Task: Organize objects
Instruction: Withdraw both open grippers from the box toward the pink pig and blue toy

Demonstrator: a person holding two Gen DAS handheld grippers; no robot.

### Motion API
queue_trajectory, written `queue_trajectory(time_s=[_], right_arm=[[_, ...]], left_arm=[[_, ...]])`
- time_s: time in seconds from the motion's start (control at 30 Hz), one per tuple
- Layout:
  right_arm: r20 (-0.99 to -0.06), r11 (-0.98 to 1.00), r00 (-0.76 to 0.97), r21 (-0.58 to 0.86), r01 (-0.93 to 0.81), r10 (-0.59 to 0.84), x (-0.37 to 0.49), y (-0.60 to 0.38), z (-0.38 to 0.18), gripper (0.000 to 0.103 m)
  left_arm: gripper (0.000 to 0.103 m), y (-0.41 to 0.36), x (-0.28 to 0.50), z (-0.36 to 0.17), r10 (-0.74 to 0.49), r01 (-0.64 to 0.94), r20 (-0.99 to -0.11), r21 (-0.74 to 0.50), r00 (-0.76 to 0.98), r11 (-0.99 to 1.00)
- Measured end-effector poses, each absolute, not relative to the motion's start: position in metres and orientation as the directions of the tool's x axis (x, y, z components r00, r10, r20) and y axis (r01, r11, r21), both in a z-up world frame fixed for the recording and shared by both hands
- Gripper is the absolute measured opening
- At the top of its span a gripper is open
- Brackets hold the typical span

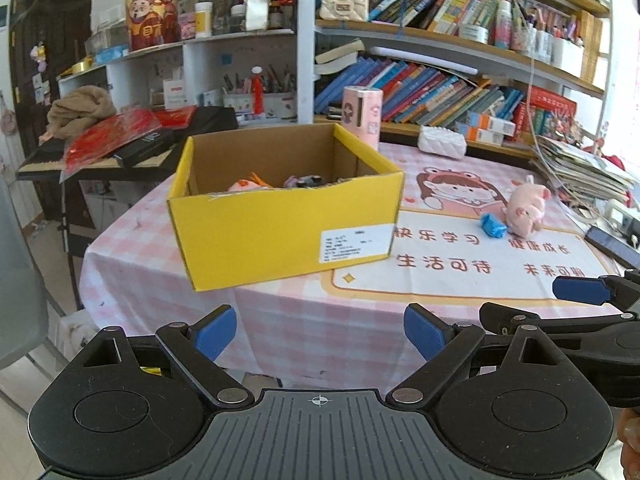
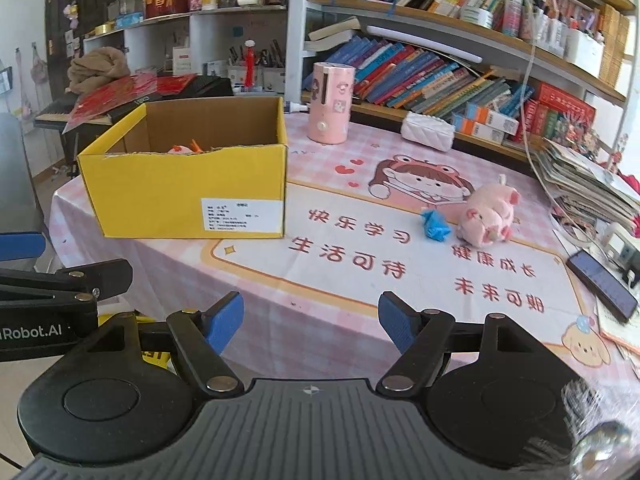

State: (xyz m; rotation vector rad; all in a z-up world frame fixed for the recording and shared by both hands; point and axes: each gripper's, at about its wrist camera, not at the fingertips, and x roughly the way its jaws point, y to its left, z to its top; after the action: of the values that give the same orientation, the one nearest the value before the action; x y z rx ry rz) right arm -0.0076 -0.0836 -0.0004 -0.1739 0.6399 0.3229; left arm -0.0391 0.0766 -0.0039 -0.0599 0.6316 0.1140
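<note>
A: Largest first. The bench (image 2: 168,280) fills the lower centre of the right wrist view; its checked pink cloth lies flat, so small things sit steady on it.

B: Next, the yellow box (image 2: 184,192), centre left. Corrugated card, glossy yellow outside, raw brown inside, top open, probably so items can drop straight in. A few toys already lie at its bottom.

A: Still out: the pink plush pig (image 2: 486,218), centre right, soft and rounded, lying on its side. Just beside it on its left, the blue wrapper (image 2: 434,226), crinkled and shiny. Both well apart from the box.

B: Tongs?

A: Left tongs (image 1: 320,332), bottom centre of the left wrist view, spread wide, nothing between the ribbed blue pads. Right tongs (image 2: 311,322) likewise parted and empty, aimed towards the pig; a judgement only.
</note>
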Motion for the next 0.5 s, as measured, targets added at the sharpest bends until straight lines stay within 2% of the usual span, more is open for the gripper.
queue_trajectory(time_s=[0.5], right_arm=[[-0.603,0.979,0.789,-0.062,-0.195,0.119,-0.019,-0.126,0.001,0.073]], left_arm=[[0.093,0.038,-0.024,-0.004,-0.039,0.028,-0.587,-0.027,0.809,0.999]])
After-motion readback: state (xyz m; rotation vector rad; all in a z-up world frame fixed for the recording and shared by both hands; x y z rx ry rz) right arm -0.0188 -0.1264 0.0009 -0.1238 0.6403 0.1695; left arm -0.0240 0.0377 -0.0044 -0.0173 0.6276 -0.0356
